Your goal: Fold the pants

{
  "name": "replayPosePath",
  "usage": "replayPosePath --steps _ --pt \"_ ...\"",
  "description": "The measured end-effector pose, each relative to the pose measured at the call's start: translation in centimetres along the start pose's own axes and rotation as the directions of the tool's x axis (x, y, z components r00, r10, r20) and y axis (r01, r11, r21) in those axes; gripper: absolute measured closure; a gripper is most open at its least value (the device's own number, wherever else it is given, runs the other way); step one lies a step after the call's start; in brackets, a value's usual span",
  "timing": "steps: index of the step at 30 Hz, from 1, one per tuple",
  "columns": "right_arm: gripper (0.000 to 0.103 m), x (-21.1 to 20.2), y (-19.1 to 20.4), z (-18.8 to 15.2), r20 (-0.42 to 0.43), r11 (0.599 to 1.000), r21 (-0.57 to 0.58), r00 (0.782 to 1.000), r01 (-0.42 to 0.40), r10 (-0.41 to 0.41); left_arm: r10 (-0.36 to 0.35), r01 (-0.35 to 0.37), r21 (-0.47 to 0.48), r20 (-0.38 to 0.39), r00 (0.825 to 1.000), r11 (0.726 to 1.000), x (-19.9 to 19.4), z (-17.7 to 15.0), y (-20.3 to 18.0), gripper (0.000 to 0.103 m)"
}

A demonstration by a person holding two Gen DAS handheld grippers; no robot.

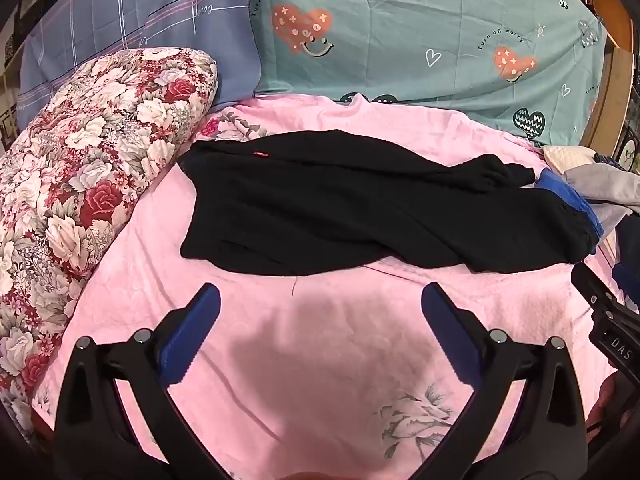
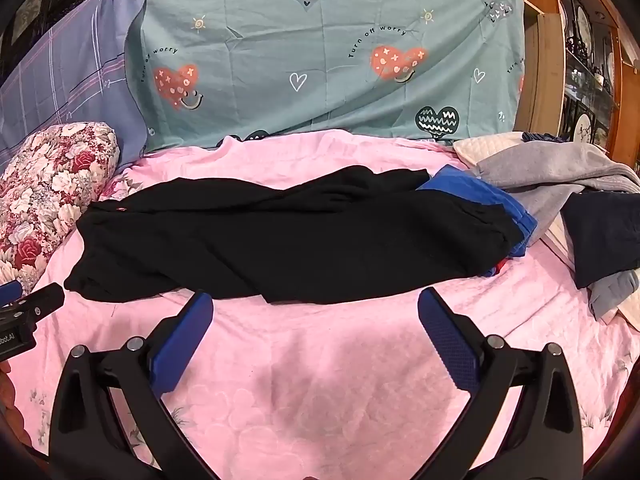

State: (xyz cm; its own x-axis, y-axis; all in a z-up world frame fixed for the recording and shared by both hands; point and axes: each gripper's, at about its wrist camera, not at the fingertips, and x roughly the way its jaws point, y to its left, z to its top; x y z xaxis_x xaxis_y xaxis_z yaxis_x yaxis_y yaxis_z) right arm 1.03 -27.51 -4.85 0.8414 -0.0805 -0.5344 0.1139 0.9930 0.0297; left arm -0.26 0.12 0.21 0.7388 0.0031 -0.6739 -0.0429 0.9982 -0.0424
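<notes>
The pants (image 1: 360, 208) lie spread across the middle of the frame on the pink sheet (image 1: 320, 360) of the bed, stretched from left to right. The waist seems to be at the left end, where a small red tag shows in the left wrist view, and the leg ends reach the right, where they rest on a blue garment (image 2: 488, 200). The two legs look roughly laid one along the other, though the upper edge at right is bunched and uneven, so whether a first lengthwise fold is done cannot be told for sure. No crosswise fold is visible; the pants are at full length. By that reading most of the task is left: straighten the legs, then fold end to end.

The left gripper (image 1: 320, 332) hovers over the bare sheet in the lower middle of its view, jaws spread wide with nothing between them. The right gripper (image 2: 316, 336) is likewise wide apart and empty, its tips just short of the pants' near edge.

No containers are in view. A floral pillow (image 1: 80, 184) sits at left, and a loose pile of grey and dark clothes (image 2: 560, 184) at right, touching the blue garment.
</notes>
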Motion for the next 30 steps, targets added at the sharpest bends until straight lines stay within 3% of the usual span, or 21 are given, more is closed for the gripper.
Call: replayPosePath --steps 30 --pt "0.001 0.56 -0.12 -0.28 -0.009 1.0 0.0 1.0 0.013 -0.013 0.008 -0.008 -0.008 -0.007 1.0 1.0 0.61 -0.33 0.59 0.002"
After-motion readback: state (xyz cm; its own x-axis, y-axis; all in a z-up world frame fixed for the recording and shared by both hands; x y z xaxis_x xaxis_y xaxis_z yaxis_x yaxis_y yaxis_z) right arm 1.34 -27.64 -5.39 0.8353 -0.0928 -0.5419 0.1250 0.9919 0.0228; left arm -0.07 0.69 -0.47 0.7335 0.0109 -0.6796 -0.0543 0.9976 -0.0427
